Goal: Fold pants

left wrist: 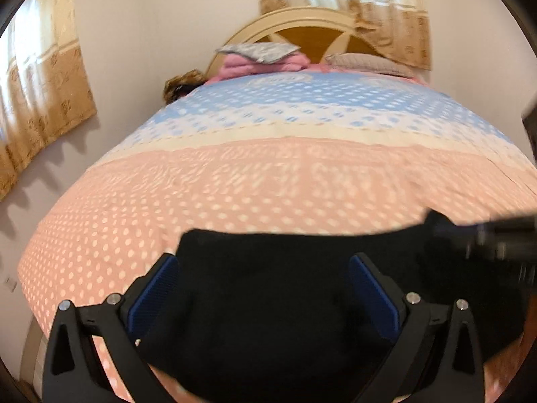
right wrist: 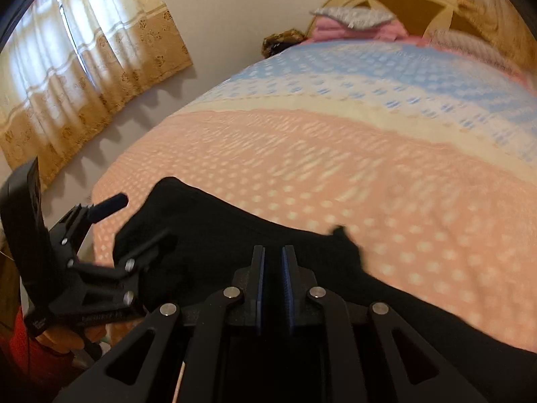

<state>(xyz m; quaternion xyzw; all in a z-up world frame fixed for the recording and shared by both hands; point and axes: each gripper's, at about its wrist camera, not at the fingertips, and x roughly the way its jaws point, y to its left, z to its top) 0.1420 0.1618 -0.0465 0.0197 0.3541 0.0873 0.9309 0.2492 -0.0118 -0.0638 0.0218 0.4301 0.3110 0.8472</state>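
Observation:
Black pants [left wrist: 285, 285] lie on the near part of the bed, over the pink dotted bedspread [left wrist: 235, 181]. My left gripper [left wrist: 265, 265] is open, its blue pads wide apart over the pants' near left part. In the right wrist view the pants [right wrist: 218, 235] stretch across the lower frame. My right gripper [right wrist: 272, 252] is shut, its blue pads nearly together on the black cloth of the pants' near edge. The left gripper [right wrist: 134, 221] shows at the left, open, at the pants' left end. The right gripper shows blurred at the right edge of the left wrist view [left wrist: 496, 235].
The bed has a pink, cream and blue dotted bedspread [right wrist: 369, 154]. Pillows [left wrist: 365, 62] and a folded pink blanket [left wrist: 265, 62] lie at the cream headboard [left wrist: 302, 27]. Curtains [left wrist: 40, 77] hang on the left wall. A hand in a red sleeve [right wrist: 40, 346] holds the left gripper.

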